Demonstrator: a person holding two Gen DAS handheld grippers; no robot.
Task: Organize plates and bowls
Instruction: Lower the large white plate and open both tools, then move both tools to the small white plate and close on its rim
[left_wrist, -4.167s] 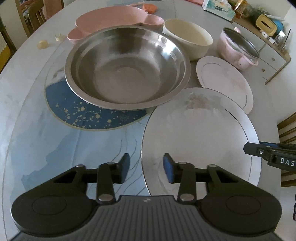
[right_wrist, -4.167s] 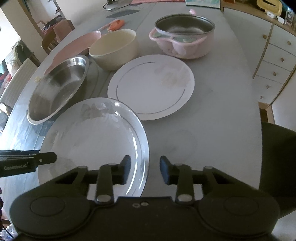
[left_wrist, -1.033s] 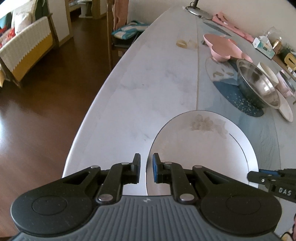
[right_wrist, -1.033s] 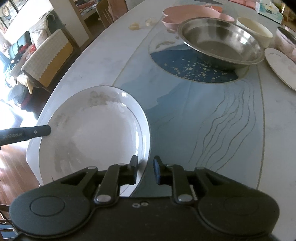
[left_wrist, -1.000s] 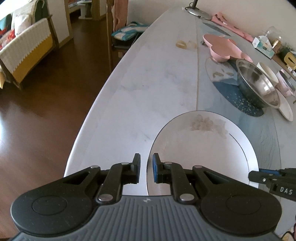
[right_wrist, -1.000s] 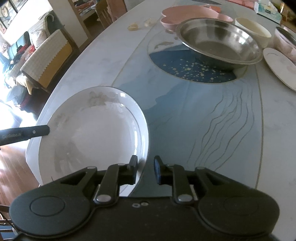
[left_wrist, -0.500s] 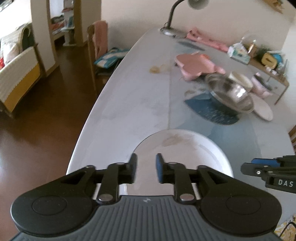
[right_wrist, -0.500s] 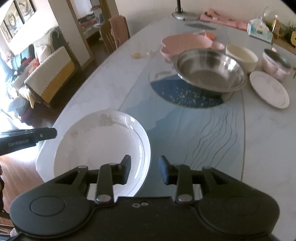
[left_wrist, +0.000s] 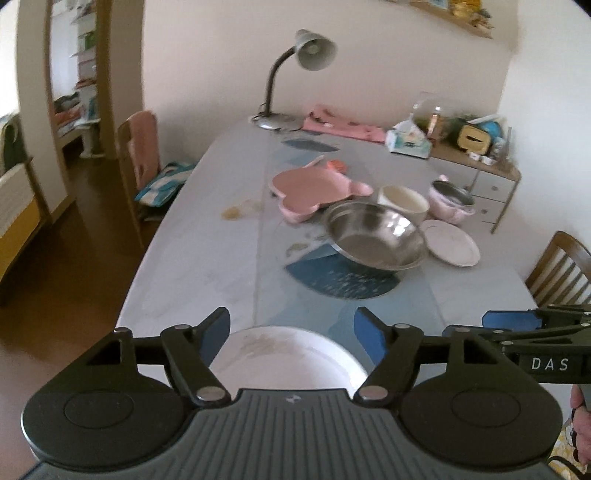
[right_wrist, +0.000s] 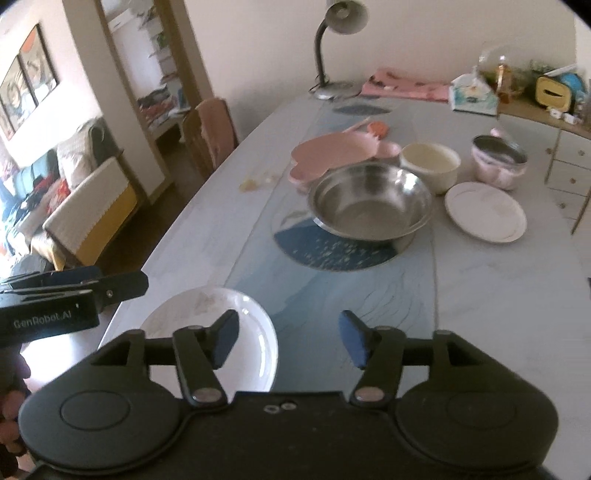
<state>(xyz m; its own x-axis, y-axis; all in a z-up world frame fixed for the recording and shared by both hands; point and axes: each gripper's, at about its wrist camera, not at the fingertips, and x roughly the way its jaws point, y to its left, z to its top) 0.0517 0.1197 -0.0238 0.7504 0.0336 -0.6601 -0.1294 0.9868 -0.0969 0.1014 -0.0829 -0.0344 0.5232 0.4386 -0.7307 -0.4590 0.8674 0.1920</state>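
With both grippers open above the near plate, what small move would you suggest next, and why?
Probably reach the right gripper toward the small plate. The big plate lies released at the table's near end, while the small one sits apart beside the steel bowl.

The room had pale, plain walls (left_wrist: 406, 66) and a dark brown wooden floor (left_wrist: 66, 258). A long table (left_wrist: 207, 251) with a light marble-like top filled the middle. At its far end stood a grey desk lamp (left_wrist: 295, 74) with a bent neck. A wooden chair (left_wrist: 138, 166) with a pink cloth over its back stood at the left side of the table, and another wooden chair (left_wrist: 561, 273) showed at the right edge. A low white cabinet with drawers (right_wrist: 569, 162) stood against the right wall. Through a doorway (right_wrist: 155, 74) on the left, a sofa (right_wrist: 81, 192) with a pale cover was visible, and framed pictures (right_wrist: 29, 74) hung above it. Daylight was soft and came from the left.
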